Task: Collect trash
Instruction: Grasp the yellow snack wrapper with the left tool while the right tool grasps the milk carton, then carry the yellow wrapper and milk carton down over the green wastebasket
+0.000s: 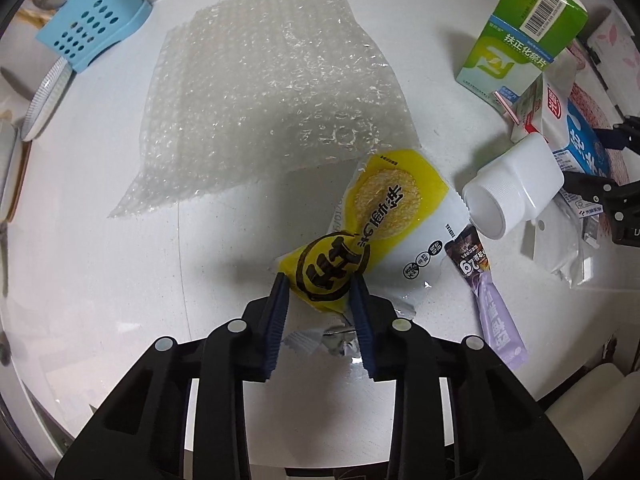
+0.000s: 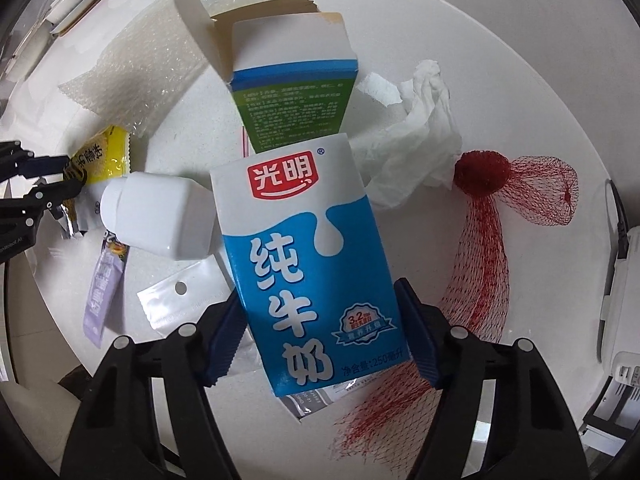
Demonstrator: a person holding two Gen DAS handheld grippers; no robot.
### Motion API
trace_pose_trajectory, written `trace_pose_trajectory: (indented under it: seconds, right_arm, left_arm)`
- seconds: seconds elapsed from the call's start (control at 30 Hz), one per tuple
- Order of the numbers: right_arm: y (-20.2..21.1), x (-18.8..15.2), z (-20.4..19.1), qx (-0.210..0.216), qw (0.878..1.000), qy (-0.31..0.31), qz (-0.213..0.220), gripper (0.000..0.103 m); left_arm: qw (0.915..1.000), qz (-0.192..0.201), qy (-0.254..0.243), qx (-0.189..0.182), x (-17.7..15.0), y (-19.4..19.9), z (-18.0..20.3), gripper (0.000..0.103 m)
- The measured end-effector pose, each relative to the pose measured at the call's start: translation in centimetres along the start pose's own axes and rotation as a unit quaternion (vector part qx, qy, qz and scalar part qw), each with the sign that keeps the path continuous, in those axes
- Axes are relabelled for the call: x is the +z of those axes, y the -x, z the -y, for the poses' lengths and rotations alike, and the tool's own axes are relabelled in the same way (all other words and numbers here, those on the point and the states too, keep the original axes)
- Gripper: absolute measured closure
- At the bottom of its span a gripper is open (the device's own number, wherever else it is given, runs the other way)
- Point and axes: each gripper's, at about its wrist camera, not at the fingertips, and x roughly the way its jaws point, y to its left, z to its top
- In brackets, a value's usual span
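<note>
Yellow snack wrapper (image 1: 372,224) lies flat on the white table (image 1: 120,280), its near end between the blue pads of the left gripper (image 1: 320,294); jaws stand close against it on both sides, apparently clamped on the wrapper (contact on the right pad looks firm, the left less certain). Milk carton (image 2: 304,256) sits between the fingers of the right gripper (image 2: 320,338); jaws apart, a gap showing at each side, so not yet gripped.

Around them: white plastic bottle (image 2: 160,216) on its side touching the carton, purple sachet (image 1: 496,312) just beside the wrapper, bubble wrap (image 1: 264,92) behind, green medicine box (image 1: 520,32), crumpled tissue (image 2: 420,136), red mesh net (image 2: 500,240).

Risks, as judged: thin wrapper may slip free on lifting, the bite being only at its end. Closing on the carton could nudge the bottle rolling.
</note>
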Motion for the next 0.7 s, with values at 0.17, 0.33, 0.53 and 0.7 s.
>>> trace_pose_trajectory:
  seconds: [0.17,0.33,0.53,0.7]
  right_arm:
    - [1.1,-0.3,0.8,0.016,1.0,-0.014,0.007,0.036]
    - [2.8,-0.8,1.4,0.028,0.999,-0.018,0.024,0.037]
    - [4.7,-1.5,3.2,0.049,0.997,-0.023,0.047,0.037]
    - [6.3,-2.0,4.5,0.071,0.995,-0.028,0.062,0.037]
  left_arm:
    - [0.9996,0.009,0.027,-0.007,-0.2,0.5,-0.7,0.093]
    - [0.9987,0.011,0.05,-0.002,-0.5,0.6,-0.7,0.095]
    - [0.9962,0.02,0.085,-0.003,-1.3,2.0,-0.9,0.102]
    - [0.9913,0.032,0.128,0.005,-1.9,3.2,-0.6,0.103]
